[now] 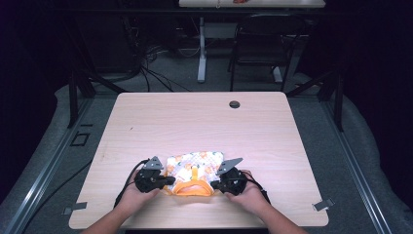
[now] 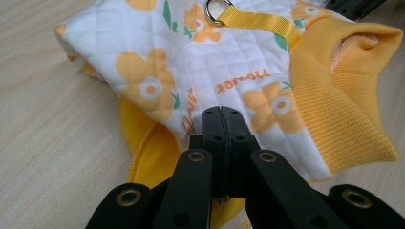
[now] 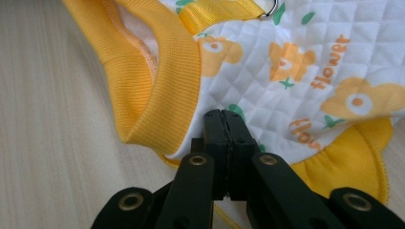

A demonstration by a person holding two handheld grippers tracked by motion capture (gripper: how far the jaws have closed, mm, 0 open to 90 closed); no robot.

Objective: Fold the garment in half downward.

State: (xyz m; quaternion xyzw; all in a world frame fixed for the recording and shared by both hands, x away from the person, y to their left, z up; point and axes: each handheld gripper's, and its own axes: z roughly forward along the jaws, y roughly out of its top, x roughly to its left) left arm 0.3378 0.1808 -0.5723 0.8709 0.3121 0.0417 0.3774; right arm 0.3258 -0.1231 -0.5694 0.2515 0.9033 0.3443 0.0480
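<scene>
— Starting on the left: the left gripper (image 2: 222, 119) has its jaws pressed together, tips resting on the white quilted cloth of the little pet vest (image 2: 200, 71). Is it pinching any of it?

— I can't tell; no fold shows between the tips. From above, the vest (image 1: 195, 173) lies on the table (image 1: 199, 117) between the two grippers, close to the near edge, with the left one (image 1: 168, 181) at its one side.

— So what would doing this well look like?

— My guess is they mean to flatten or fold it. I'd take hold at the seams on both sides at once and pull evenly, so the quilting doesn't bunch. The padded body looks soft and a bit springy — it will likely want to puff back.

— And the trim?

— Ribbed orange knit at the collar (image 2: 334, 95), just right of the left jaws, stretchy by the look of it. Past the jaw tips runs a shiny yellow strap (image 2: 260, 21) ending in a metal ring (image 2: 216, 10); best kept clear of the tips, since it could snag.

— Then the right side?

— The right gripper (image 3: 223, 121) is closed tight too, tips on the flower-printed quilting, the ribbed collar (image 3: 157, 81) just to their left and a gathered orange sleeve hem (image 3: 348, 157) to their right.
</scene>
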